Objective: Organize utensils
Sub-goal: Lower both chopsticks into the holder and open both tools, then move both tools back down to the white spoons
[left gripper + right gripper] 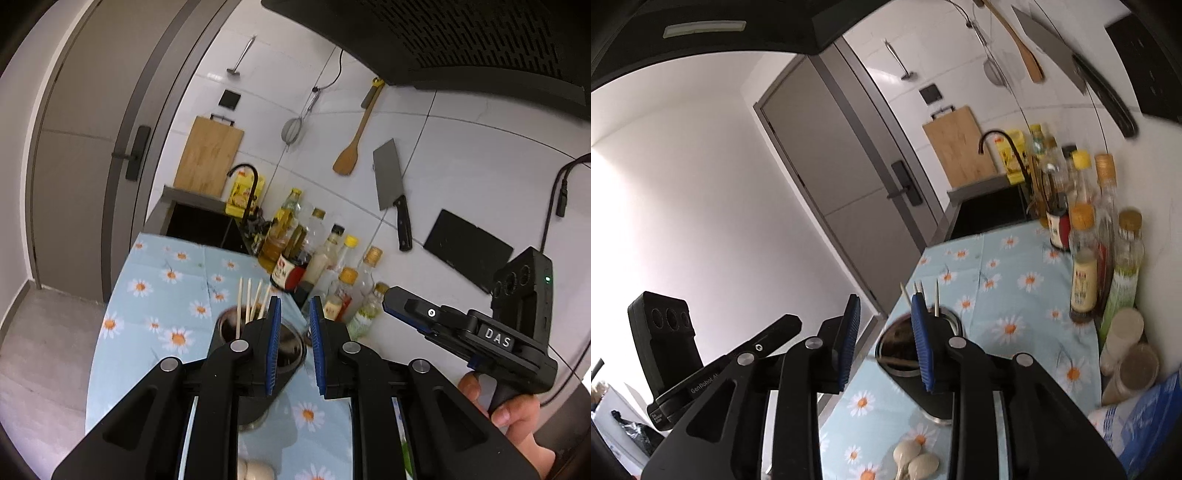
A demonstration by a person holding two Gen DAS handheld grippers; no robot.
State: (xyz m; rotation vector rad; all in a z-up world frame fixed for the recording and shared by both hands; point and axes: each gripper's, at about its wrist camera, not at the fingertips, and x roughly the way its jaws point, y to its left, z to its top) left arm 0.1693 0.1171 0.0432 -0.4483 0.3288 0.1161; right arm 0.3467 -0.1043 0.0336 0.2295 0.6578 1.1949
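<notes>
Wooden chopsticks (249, 299) stand in a dark metal holder (258, 343) on the daisy tablecloth (166, 280). Only right-wrist view shows spoons (916, 459) lying nr the holder. Bottles (317, 258) crowd the wall side. Left gripper (295, 347) narrowly parted, empty; right gripper (882, 343) wider, empty, w/ holder behind its fingers.

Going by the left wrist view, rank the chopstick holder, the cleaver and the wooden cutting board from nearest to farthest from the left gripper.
1. Chopstick holder: just beyond the left gripper, on the daisy cloth, chopsticks standing in it.
2. Cleaver: on the tiled wall, up and to the right, behind the bottles.
3. Wooden cutting board: farthest, leaning against the wall beyond the sink, upper left.
</notes>
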